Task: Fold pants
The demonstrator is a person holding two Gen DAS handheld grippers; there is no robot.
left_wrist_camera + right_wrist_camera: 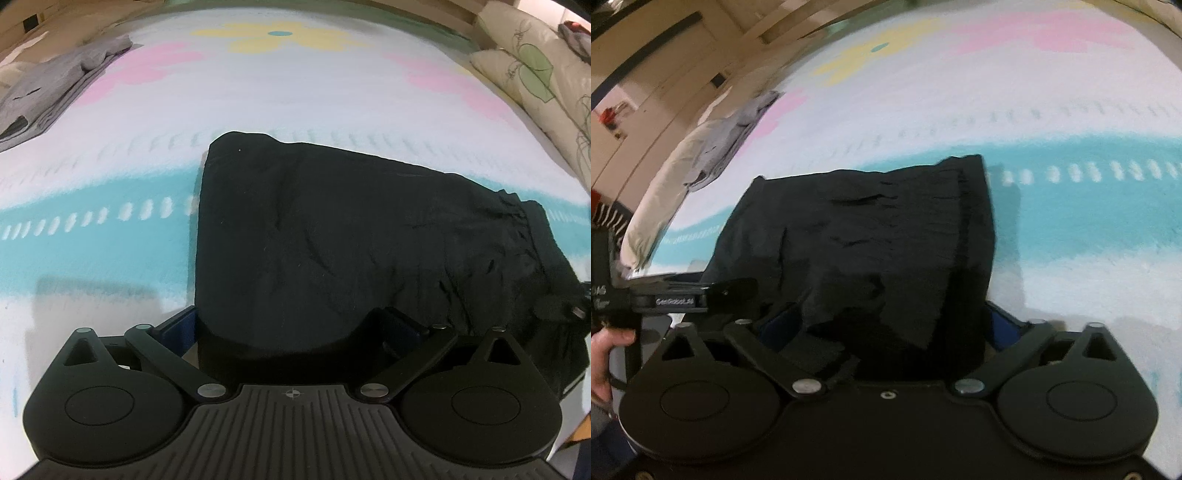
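Observation:
Black pants (pixel 332 229) lie folded into a thick block on a bedspread (pixel 295 96) with pastel flowers and a teal band. My left gripper (pixel 291 317) is open, its fingers spread wide around the near edge of the block, the left blue pad (pixel 177 325) beside the cloth. In the right wrist view the same pants (pixel 868 229) show their gathered waistband end. My right gripper (pixel 890 317) stands open, with a bunch of the near edge between its blue pads (pixel 1001 321). The left gripper (pixel 701 291) reaches in from the left, held by a hand (pixel 605 354).
A pile of grey folded clothes (pixel 55 88) lies at the far left of the bed, also visible as grey clothes (pixel 727 144) in the right wrist view. Patterned pillows (pixel 535 74) line the right side. A beige wall and a door (pixel 646 92) stand beyond the bed.

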